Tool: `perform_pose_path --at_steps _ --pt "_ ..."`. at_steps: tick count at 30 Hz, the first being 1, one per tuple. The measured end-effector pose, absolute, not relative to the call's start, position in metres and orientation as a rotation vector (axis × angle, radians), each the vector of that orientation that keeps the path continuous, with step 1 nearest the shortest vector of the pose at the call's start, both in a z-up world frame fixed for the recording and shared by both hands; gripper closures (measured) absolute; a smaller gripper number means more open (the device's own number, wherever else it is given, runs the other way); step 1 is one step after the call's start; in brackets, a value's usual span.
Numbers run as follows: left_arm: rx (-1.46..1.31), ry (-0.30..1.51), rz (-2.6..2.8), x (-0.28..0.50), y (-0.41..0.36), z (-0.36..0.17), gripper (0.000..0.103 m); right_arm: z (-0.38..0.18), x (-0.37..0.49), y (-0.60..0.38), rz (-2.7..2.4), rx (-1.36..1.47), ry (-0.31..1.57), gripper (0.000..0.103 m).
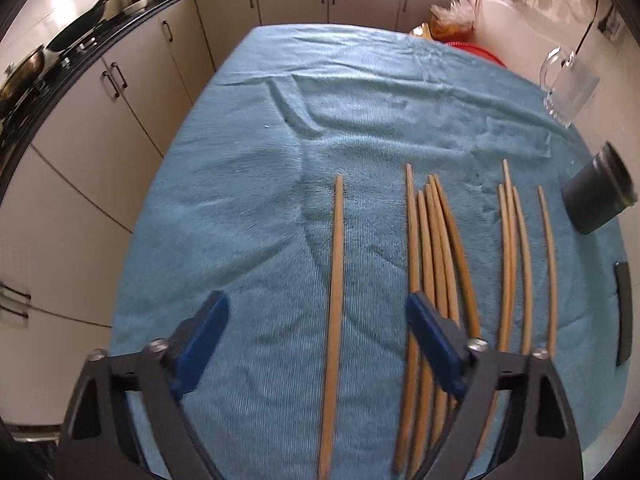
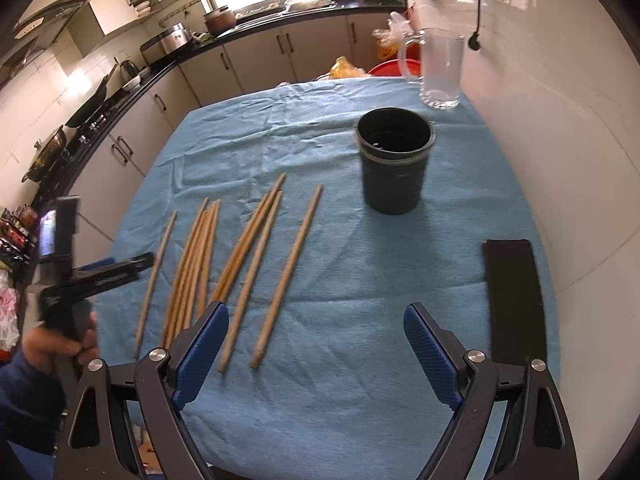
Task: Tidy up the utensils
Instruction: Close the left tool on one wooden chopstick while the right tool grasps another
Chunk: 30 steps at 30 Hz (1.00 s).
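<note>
Wooden chopsticks (image 1: 436,248) run off the bottom edge, partly behind the left gripper (image 1: 316,344); both grippers' jaws gape, holding nothing; right gripper (image 2: 316,344).

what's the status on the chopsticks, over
Left gripper open, over the lone chopstick. Right gripper open, empty. Chopsticks all flat on blue cloth; black cup upright, unobstructed.

Nine wooden chopsticks (image 2: 224,264) lie flat on the blue-covered surface (image 2: 360,320), roughly parallel, filling the lower left of centre in the right wrist view. One lone stick (image 1: 335,312) lies apart at centre frame in the left wrist view, a bunch of four (image 1: 434,264) beside it, four more further right. A dark round cup (image 2: 394,160) stands upright and open-mouthed, upper right of centre.
</note>
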<state>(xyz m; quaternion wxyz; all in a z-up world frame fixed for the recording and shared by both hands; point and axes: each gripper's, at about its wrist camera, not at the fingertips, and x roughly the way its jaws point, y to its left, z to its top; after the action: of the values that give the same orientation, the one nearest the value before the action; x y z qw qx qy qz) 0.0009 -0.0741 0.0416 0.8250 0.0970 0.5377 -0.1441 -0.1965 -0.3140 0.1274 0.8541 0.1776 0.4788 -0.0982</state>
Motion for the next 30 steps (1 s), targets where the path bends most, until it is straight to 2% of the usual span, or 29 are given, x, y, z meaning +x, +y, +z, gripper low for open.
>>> perform_pose_path --at_steps 2,4,5,8,10,13,19,30 --pt "0.210 1.160 -0.319 0.006 -0.078 0.034 0.032 0.130 -0.192 -0.311 -0.202 0.378 1.001 0.012" --pt "0.226 1.182 -0.320 0.011 -0.081 0.026 0.052 0.132 -0.188 -0.310 -0.200 0.381 0.999 0.012" --pt "0.232 1.202 -0.323 0.013 -0.083 0.020 0.057 0.132 -0.186 -0.309 -0.198 0.381 1.000 0.013" --pt "0.248 1.179 -0.322 0.014 -0.082 0.018 0.061 0.130 -0.177 -0.309 -0.170 0.410 1.020 0.020" --pt "0.248 1.176 -0.317 0.015 -0.079 0.019 0.074 0.129 -0.168 -0.310 -0.157 0.429 1.036 0.028" --pt "0.238 1.181 -0.313 0.017 -0.068 0.020 0.087 0.127 -0.150 -0.308 -0.119 0.475 1.057 0.037" --pt "0.224 1.181 -0.318 0.016 -0.053 0.021 0.089 0.108 -0.098 -0.285 -0.016 0.461 1.148 0.063" --pt "0.193 1.209 -0.355 0.022 -0.040 0.022 0.093 0.031 -0.005 -0.246 0.036 0.463 1.354 0.067"
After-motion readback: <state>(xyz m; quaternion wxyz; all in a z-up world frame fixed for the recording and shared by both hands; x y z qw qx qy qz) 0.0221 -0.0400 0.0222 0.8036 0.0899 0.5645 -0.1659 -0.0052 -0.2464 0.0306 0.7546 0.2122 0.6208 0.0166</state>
